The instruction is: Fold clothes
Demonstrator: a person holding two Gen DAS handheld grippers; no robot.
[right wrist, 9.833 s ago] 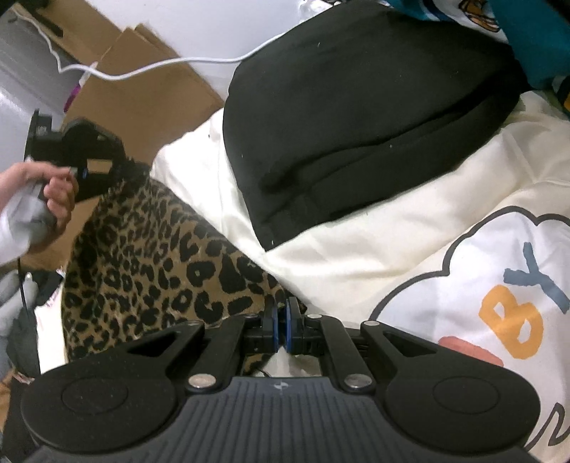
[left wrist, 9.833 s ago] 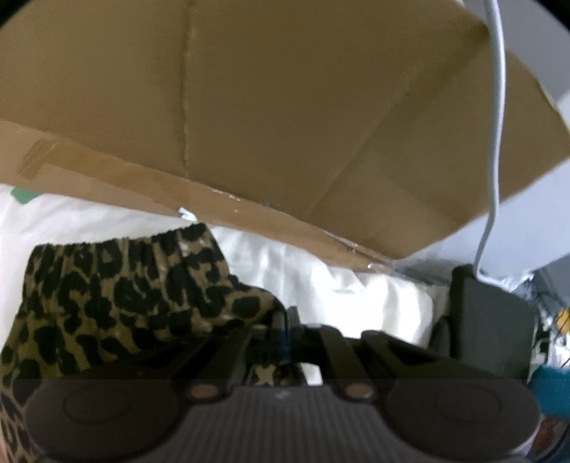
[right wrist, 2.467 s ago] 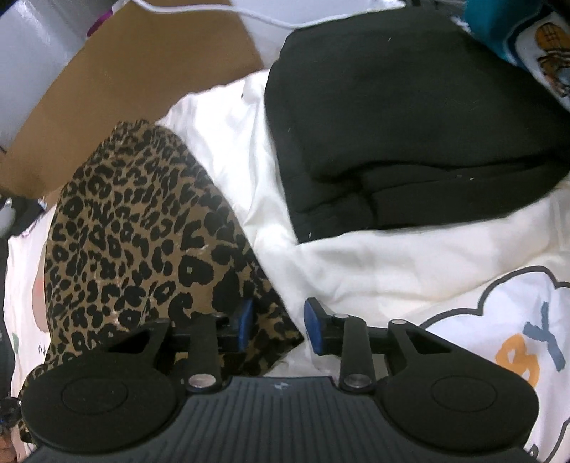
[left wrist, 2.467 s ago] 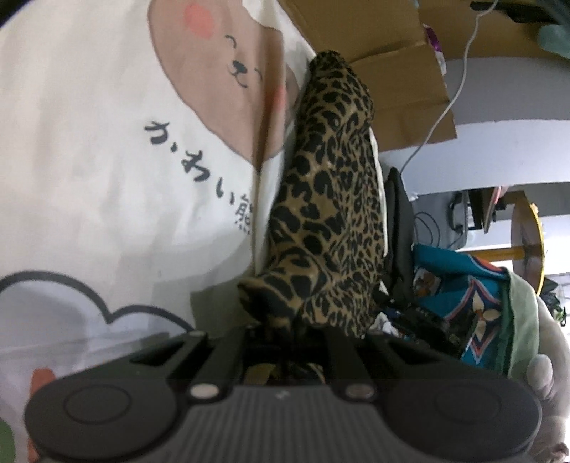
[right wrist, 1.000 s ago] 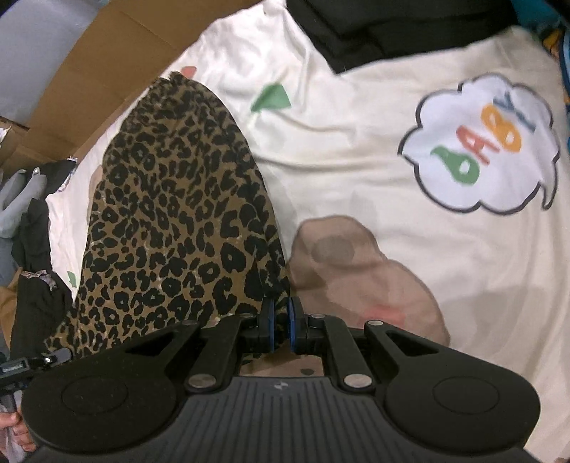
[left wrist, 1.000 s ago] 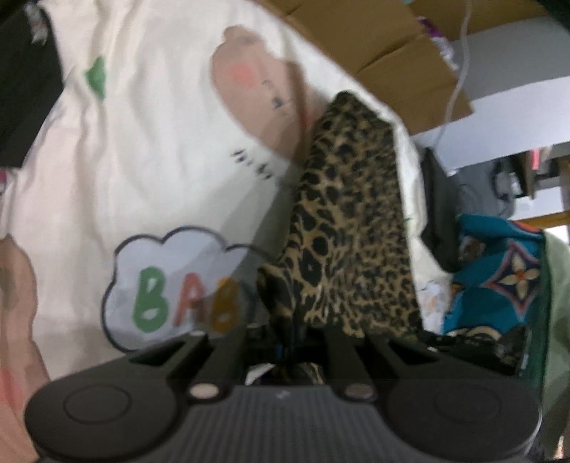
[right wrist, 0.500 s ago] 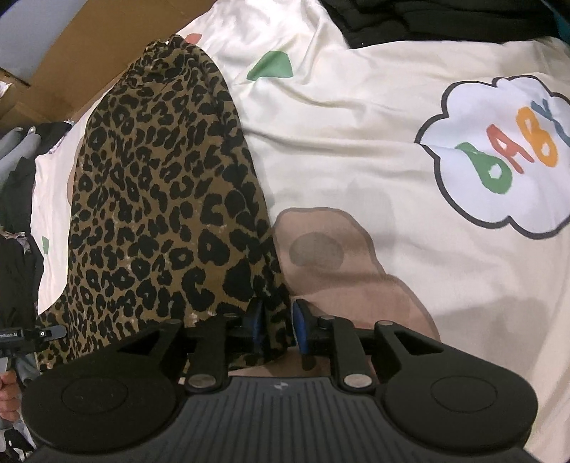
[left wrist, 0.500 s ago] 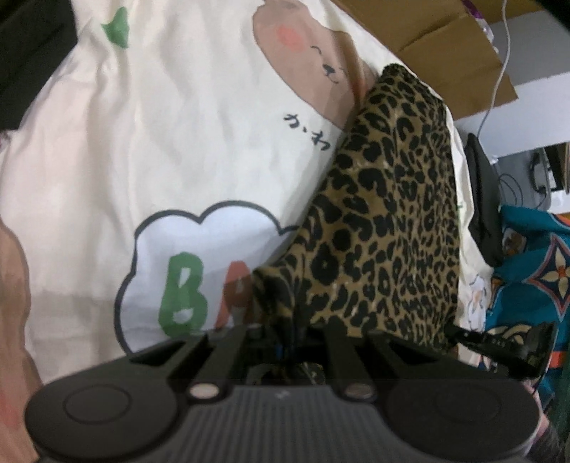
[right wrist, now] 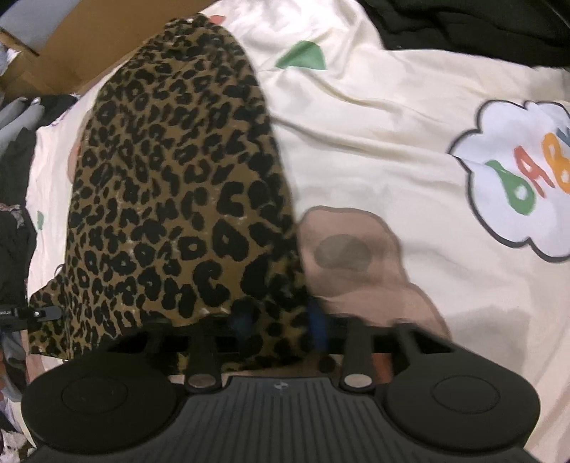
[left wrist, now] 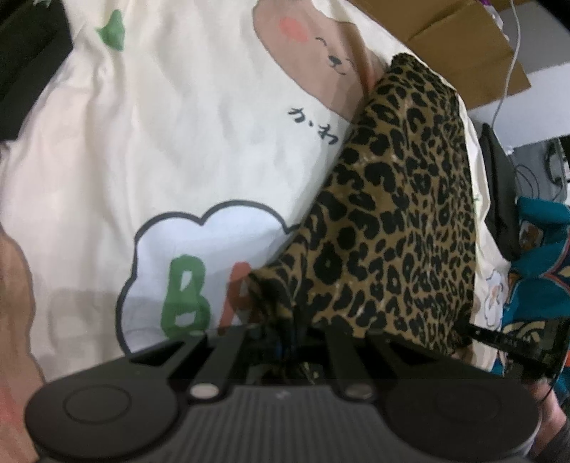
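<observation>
Leopard garment (left wrist: pixel 399 228) lying lengthwise on a cream printed sheet (left wrist: pixel 160 142), seen from both wrist cameras.

Left gripper (left wrist: pixel 288 338): jaws clenched on a bunched corner at the near end of the garment, over the "BA" lettering of a cloud print (left wrist: pixel 199 263). From this corner the cloth runs away to a rounded far end that lies just beside the bear print (left wrist: pixel 313 46) and close to the cardboard (left wrist: pixel 459 42) at the sheet's far edge.

Right gripper (right wrist: pixel 278 320): jaws released, blue pads (right wrist: pixel 317 324) spread apart with the other near corner of the garment (right wrist: pixel 178 178) lying between them. This view is motion-blurred at the fingers.

Open room: bare sheet extends on the garment's long side toward the cloud prints (right wrist: pixel 523 174) and a brown bear patch (right wrist: pixel 349 256); a green triangle print (right wrist: pixel 302 55) marks flat sheet near the far end.

Surroundings: black clothing (right wrist: pixel 473 25) lies at the sheet's edge beyond the green triangle, and dark garments (right wrist: pixel 14 231) crowd the opposite border. In the left view a black folded item (left wrist: pixel 498 188) and teal patterned fabric (left wrist: pixel 538 256) sit just past the garment's outer long edge, with a white cable (left wrist: pixel 509 67) hanging over the cardboard. The right gripper's tip (left wrist: pixel 513 342) shows at that same near corner.
</observation>
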